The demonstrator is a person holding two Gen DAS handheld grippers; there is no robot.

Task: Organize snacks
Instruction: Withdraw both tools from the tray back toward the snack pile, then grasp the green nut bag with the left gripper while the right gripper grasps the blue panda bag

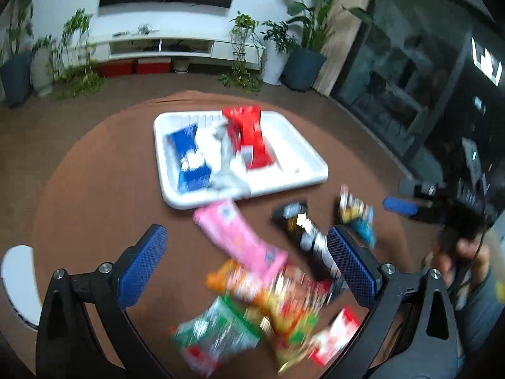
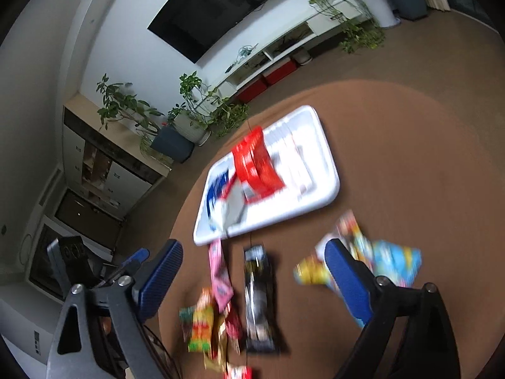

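A white tray (image 1: 293,173) on the round brown table holds a red packet (image 1: 252,139), a blue packet (image 1: 189,158) and a grey-white packet (image 1: 221,158). In front of it lie a pink packet (image 1: 240,237), a black packet (image 1: 303,227), a yellow-blue packet (image 1: 359,218) and a heap of orange, green and red packets (image 1: 268,309). My left gripper (image 1: 246,262) is open and empty above the heap. My right gripper (image 2: 252,281) is open and empty above the black packet (image 2: 258,297), with the yellow-blue packet (image 2: 388,259) by its right finger. The tray (image 2: 322,189) lies beyond.
The table edge curves around the tray. A white object (image 1: 19,284) sits at the table's left edge. The other hand-held gripper (image 1: 467,208) shows at the right. Plants, a TV and a white cabinet (image 1: 183,47) stand behind.
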